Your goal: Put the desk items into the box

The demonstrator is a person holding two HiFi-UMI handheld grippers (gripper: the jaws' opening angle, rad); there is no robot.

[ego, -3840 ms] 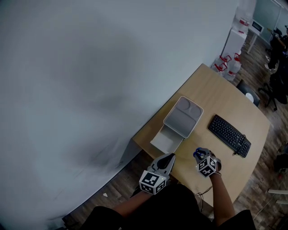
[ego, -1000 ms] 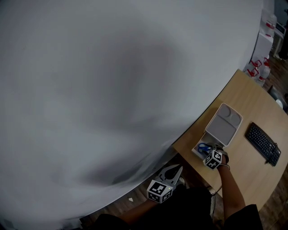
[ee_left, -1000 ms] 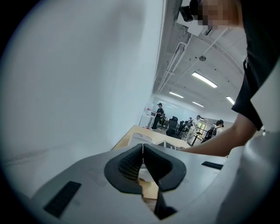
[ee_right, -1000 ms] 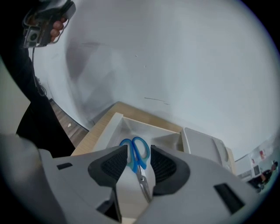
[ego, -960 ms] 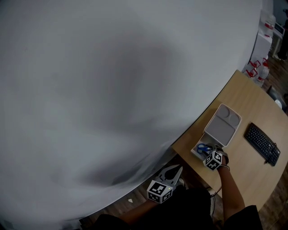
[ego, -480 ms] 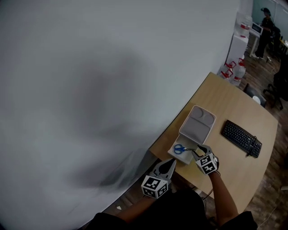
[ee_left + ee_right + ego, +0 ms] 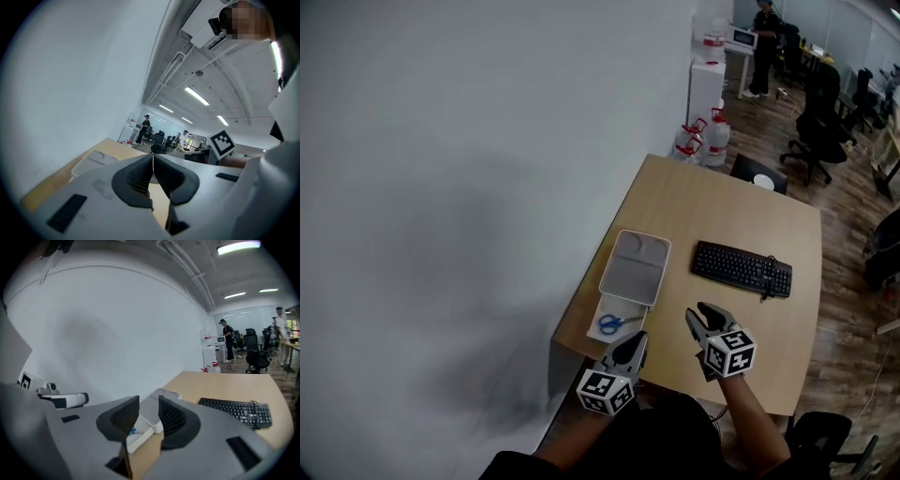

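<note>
Box [image 7: 602,309]: small, white, open-topped, rectangular, sitting at the near left corner of the wooden counter [image 7: 712,211], close to the wall-side edge. Scissors [image 7: 615,324] lie flat on the box floor, the only thing inside. They have blue handle loops and short grey blades; in the head view the handles point to the box's left side and the blades to its right. They show in the right gripper view too, as a blue bit [image 7: 134,431] inside the white box [image 7: 146,436].

Lid [image 7: 635,267]: pale grey-white with rounded corners and a moulded recess at one end, lying face up at the box's far end. It meets or overlaps that end; can't tell which. It also shows in the left gripper view [image 7: 96,159].

Black keyboard [image 7: 742,268] is to the right of the box, well apart from it, and flat on the counter.

Left gripper [image 7: 637,337] is at the box's near end, with its tip beside the near rim in the head view; contact is unclear. Its own view shows the jaws [image 7: 153,157] pressed together with nothing between them.

Right gripper [image 7: 698,311] is to the right of the box, between it and the keyboard, and clear of both. Its jaws [image 7: 149,401] are spread and have just been closing. Nothing is held; only the box and lid show through the gap, farther off.
</note>
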